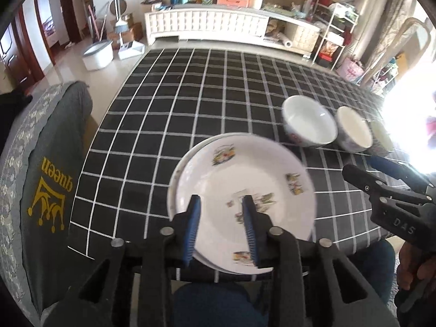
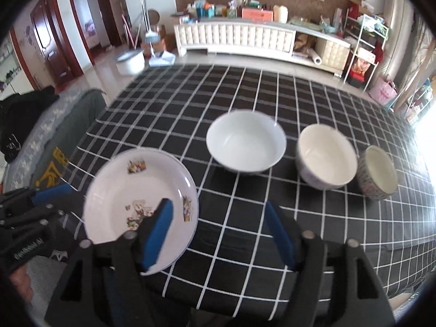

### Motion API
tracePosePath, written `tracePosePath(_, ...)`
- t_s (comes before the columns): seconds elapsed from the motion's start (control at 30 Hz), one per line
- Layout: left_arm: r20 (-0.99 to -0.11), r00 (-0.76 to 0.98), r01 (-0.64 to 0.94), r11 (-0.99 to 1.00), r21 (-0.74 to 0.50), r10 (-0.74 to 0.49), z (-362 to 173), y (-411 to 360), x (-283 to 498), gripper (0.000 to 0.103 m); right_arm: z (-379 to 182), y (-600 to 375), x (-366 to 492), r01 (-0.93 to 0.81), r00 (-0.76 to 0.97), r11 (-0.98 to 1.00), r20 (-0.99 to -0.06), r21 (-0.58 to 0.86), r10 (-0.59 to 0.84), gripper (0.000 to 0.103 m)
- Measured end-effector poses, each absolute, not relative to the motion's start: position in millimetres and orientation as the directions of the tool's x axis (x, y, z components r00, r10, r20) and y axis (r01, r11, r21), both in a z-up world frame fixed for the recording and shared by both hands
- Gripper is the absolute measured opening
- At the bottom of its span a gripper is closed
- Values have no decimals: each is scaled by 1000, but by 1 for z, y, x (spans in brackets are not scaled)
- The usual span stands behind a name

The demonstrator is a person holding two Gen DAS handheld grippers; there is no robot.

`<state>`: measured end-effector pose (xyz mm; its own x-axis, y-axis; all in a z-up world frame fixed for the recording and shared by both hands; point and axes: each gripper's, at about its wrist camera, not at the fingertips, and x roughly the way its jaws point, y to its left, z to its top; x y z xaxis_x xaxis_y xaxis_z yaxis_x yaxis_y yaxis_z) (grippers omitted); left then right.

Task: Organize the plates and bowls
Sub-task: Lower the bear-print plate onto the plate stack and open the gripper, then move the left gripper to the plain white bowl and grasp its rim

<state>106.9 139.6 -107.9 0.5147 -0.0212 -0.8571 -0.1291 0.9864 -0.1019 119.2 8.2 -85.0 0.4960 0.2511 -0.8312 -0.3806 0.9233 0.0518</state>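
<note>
Two claws tilt downward above the checked black desk, left claw and right claw both apart, gripping nothing. Stacked white picture-printed plates lie near three bowls.

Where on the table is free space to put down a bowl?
The cloth is bare behind the bowls, up to the far edge, and on the near right, in front of the small bowl. It is crowded along the bowl row and at the plates, near left.
</note>
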Motion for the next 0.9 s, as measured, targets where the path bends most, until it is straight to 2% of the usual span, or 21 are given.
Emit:
tracePosePath(0.23, -811, 583, -63, 992, -110, -53, -74, 105, 95, 38, -47, -10, 101, -341, 588, 940, -779, 5, 217, 80)
tracePosePath(0.3, -799, 599, -39, 993, -109, -64, -64, 94, 91, 42, -39, -17, 97, -352, 588, 936, -776, 10, 230, 80)
tracePosePath(0.53, -763, 638, 20, 993, -116, -102, -35, 61, 82, 46, -18, -44, 81, -328, 614, 943, -749, 47, 251, 80)
tracePosePath(0.57, -759, 642, 26, 992, -122, -110, -31, 58, 82, 47, -14, -49, 80, -319, 622, 947, -742, 50, 249, 81)
tracePosePath(0.63, -749, 651, 40, 991, -131, -125, -25, 52, 82, 55, -9, -56, 78, -303, 636, 952, -733, 53, 243, 85)
tracePosePath(0.77, -734, 667, 69, 991, -111, -129, -13, 40, 90, 57, 3, -69, 81, -272, 679, 962, -700, 39, 220, 94)
tracePosePath(0.83, -733, 667, 78, 991, -109, -133, -11, 37, 96, 63, 7, -76, 86, -267, 687, 963, -691, 45, 223, 95)
tracePosePath(0.9, -732, 666, 86, 990, -110, -140, -10, 35, 105, 64, 8, -80, 95, -269, 679, 961, -696, 58, 232, 96)
